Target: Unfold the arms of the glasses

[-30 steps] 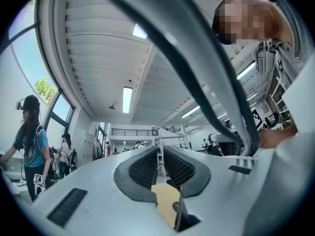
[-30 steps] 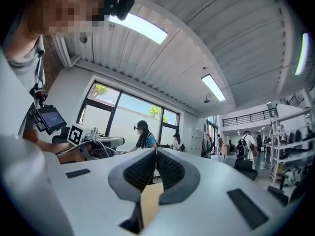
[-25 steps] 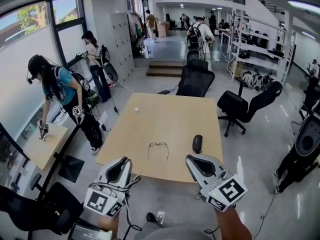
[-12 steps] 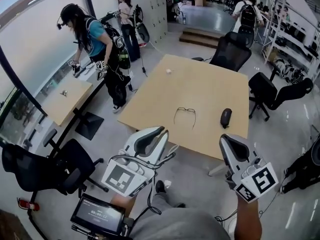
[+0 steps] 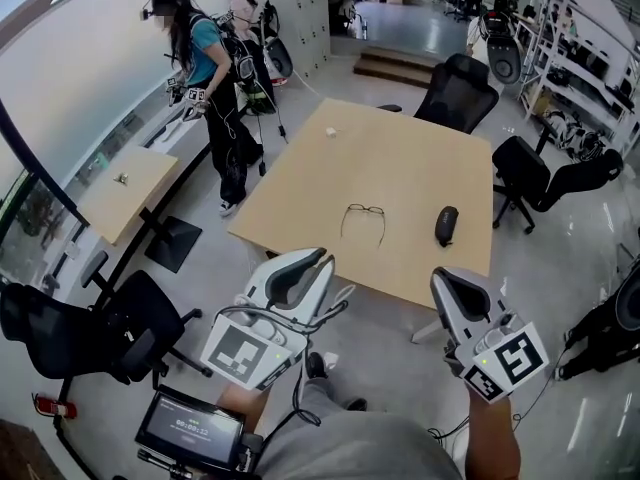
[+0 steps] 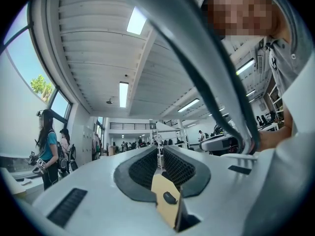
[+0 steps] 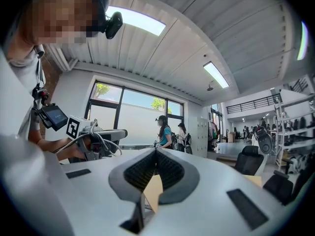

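While both hand-held grippers hang short of the counter (image 5: 400, 158), the glasses (image 5: 364, 218) lie untouched near its middle.
Left hand-held gripper (image 5: 318, 260) is clenched, pads drawn together with nothing between them. Right hand-held gripper (image 5: 443, 280) is likewise clenched and empty. Both sit over the floor, off the counter's near edge, tips pointing toward it. The glasses are ahead of the two and between their lines, well apart from either. A black oval object (image 5: 446, 225) lies on the counter just right of the glasses. A small white object (image 5: 330, 131) sits near the far-left edge. Whether the glasses' arms are folded is too small to tell.
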Tool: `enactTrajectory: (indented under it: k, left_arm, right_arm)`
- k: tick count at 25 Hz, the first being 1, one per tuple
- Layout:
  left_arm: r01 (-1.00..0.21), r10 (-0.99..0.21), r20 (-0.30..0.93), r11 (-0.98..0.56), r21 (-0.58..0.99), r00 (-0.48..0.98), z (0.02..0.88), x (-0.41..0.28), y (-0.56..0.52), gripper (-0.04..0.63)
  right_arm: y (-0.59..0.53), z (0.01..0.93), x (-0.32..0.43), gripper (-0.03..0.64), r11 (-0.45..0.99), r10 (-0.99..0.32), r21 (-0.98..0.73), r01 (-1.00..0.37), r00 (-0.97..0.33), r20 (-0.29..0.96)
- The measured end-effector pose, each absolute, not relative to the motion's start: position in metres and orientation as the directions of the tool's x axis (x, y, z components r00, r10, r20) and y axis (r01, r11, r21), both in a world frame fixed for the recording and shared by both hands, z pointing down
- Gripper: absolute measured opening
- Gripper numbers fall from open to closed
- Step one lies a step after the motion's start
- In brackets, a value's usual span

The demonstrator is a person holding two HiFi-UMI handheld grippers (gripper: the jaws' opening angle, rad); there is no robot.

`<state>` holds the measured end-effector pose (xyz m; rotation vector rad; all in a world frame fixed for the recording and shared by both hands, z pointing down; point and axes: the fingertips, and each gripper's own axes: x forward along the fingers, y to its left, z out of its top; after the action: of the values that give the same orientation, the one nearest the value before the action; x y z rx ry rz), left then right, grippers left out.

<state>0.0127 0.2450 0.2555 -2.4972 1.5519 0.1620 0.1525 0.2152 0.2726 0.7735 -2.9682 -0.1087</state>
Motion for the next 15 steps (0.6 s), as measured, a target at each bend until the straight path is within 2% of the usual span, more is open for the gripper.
enactTrajectory:
  k: [15]
  left_arm:
    - [-0.896,-0.88,-0.172,-0.434,-0.092,0.444,0.265,0.012,0.237,0.04]
  right_arm:
    - [0.212,0.279,0.155,0.008,0.859,-0.511,0.085,-0.505,-0.856,0.08]
